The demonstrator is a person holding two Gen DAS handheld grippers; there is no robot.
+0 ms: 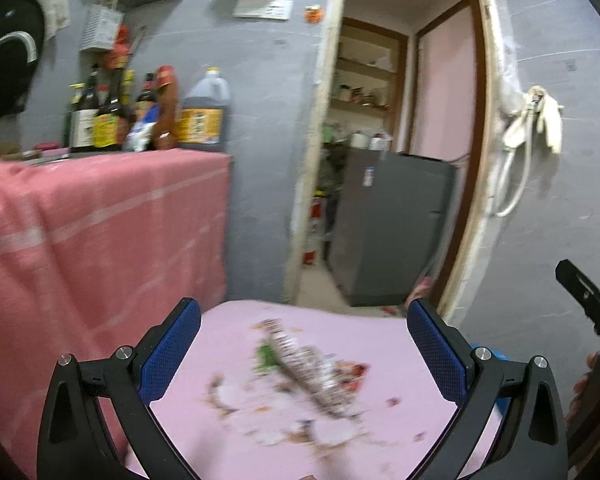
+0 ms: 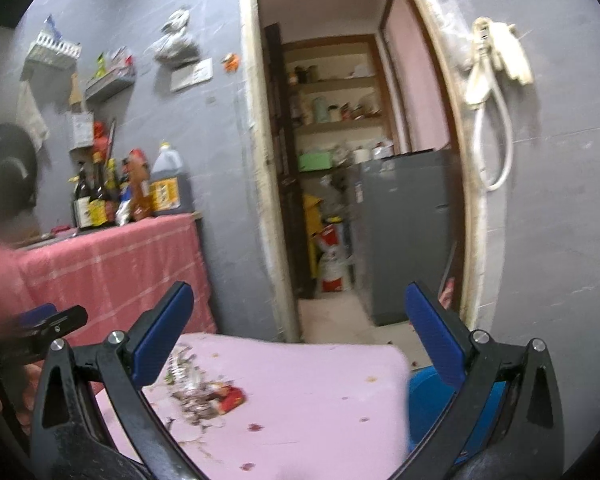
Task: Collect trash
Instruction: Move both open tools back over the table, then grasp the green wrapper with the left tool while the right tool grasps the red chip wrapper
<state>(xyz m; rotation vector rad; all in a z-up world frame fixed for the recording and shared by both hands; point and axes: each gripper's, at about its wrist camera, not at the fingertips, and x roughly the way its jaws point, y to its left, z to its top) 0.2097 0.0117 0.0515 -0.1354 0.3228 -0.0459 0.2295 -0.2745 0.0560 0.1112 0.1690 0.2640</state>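
A pile of trash lies on a pink table top: crumpled silvery wrappers, a green scrap, red bits and crumbs. My left gripper is open and empty, its blue pads spread on either side of the pile, above the table. In the right wrist view the trash with a red wrapper lies at the lower left on the pink table. My right gripper is open and empty, to the right of the pile. The left gripper's body shows at the left edge.
A counter draped in pink checked cloth stands at the left, with sauce bottles on it. An open doorway ahead shows a grey fridge and shelves. A blue bin sits at the table's right edge. A cable hangs on the grey wall.
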